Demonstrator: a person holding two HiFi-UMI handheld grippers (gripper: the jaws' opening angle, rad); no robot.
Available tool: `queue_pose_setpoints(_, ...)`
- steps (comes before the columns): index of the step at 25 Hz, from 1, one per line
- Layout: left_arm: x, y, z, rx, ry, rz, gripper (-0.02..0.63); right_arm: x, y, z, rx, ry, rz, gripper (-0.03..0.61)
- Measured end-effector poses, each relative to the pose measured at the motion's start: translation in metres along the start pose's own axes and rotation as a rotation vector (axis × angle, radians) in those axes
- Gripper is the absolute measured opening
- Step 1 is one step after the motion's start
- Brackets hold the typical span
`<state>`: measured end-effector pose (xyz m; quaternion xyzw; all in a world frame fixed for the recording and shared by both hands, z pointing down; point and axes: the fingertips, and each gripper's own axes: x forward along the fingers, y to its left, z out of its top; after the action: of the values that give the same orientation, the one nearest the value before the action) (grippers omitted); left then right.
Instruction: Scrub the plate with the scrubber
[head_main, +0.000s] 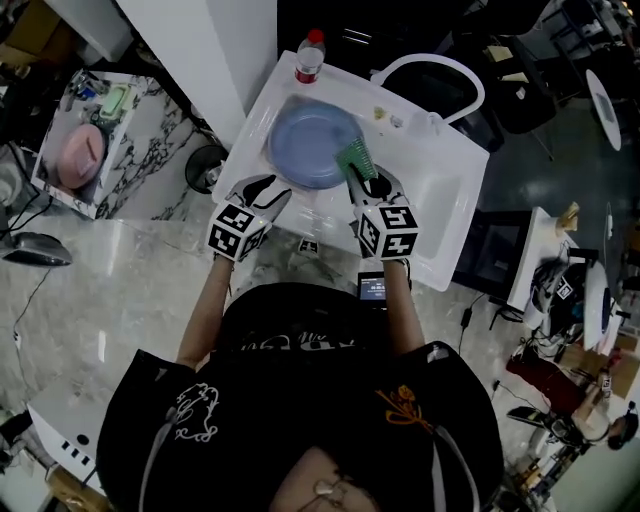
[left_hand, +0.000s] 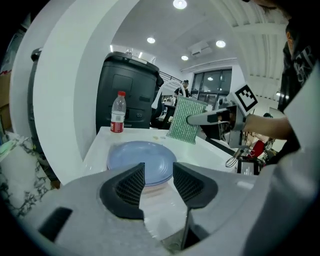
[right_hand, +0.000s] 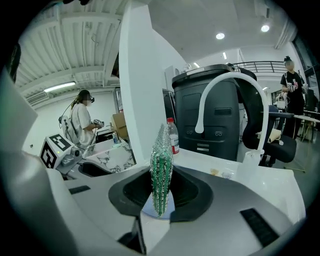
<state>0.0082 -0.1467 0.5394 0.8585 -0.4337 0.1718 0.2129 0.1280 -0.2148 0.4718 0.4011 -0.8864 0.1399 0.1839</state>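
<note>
Right gripper (head_main: 366, 184) clamps the scrubber (head_main: 353, 160); left gripper (head_main: 278, 191) gapes empty beside the plate (head_main: 308, 140) by the counter's (head_main: 445, 195) left edge.

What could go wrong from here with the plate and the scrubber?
1. The left claw is open and holds nothing, so the plate lies loose. Scrubbing may make it slide away.
2. The right claw grips the scrubber by one edge, with most of it sticking out free. Pressure might bend it or twist it out.
3. The bottle stands just behind the plate, so a sliding plate could knock it over.
</note>
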Motion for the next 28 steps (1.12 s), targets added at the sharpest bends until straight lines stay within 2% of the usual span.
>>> queue_pose_setpoints(4, 0.022, 0.014, -0.010, -0.008, 0.065, 0.036, 0.171, 0.022, -0.020, -0.002, 0.009, 0.012, 0.028, 0.087)
queue_pose_setpoints(8, 0.032, 0.028, -0.013, -0.035, 0.093, 0.055, 0.172, 0.046, -0.035, 0.000, 0.016, 0.032, 0.023, 0.087)
queue_pose_setpoints(14, 0.041, 0.054, -0.018, -0.047, 0.126, 0.032, 0.171, 0.087, -0.048, -0.001, 0.036, 0.057, -0.063, 0.087)
queue_pose_setpoints(17, 0.048, 0.065, -0.018, -0.016, 0.156, -0.009, 0.170, 0.109, -0.058, -0.006, 0.061, 0.077, -0.122, 0.087)
queue_pose_setpoints(21, 0.057, 0.066, -0.019, 0.073, 0.189, -0.098, 0.170, 0.135, -0.067, -0.022, 0.099, 0.122, -0.190, 0.088)
queue_pose_setpoints(28, 0.070, 0.056, -0.031, 0.201, 0.264, -0.248, 0.170, 0.172, -0.079, -0.040, 0.074, 0.193, -0.296, 0.087)
